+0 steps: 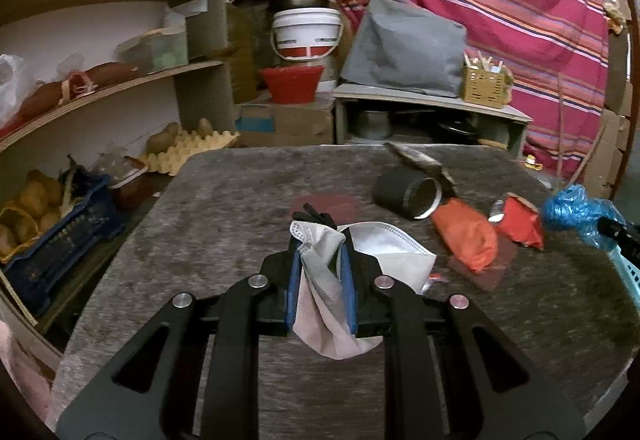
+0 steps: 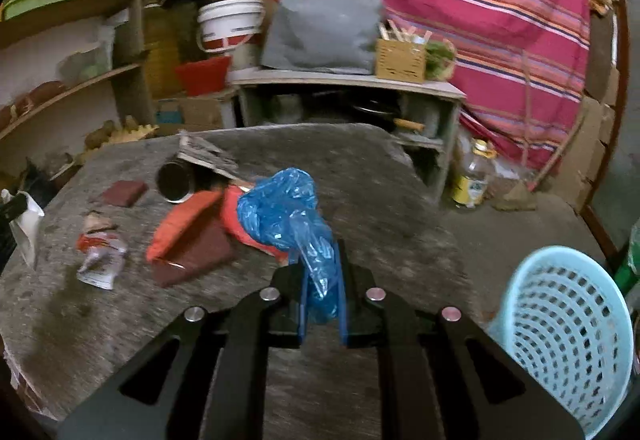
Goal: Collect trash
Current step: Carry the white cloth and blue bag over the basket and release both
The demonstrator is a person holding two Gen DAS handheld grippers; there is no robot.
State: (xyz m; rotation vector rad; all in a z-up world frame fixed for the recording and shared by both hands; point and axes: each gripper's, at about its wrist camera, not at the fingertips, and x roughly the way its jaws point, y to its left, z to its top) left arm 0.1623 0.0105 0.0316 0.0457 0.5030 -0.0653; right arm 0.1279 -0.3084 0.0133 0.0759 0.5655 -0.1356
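Left claw (image 1: 320, 248): your pads pinch the white face mask (image 1: 384, 244), frame centre.
Right claw (image 2: 322, 260): your pads pinch the blue plastic bag (image 2: 280, 207).
Basket (image 2: 568, 328): lower right.

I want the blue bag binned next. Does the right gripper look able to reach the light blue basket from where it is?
Probably yes. The right gripper, shut on the blue plastic bag, has the basket close at its right with its mouth open towards it, and nothing visible between them.
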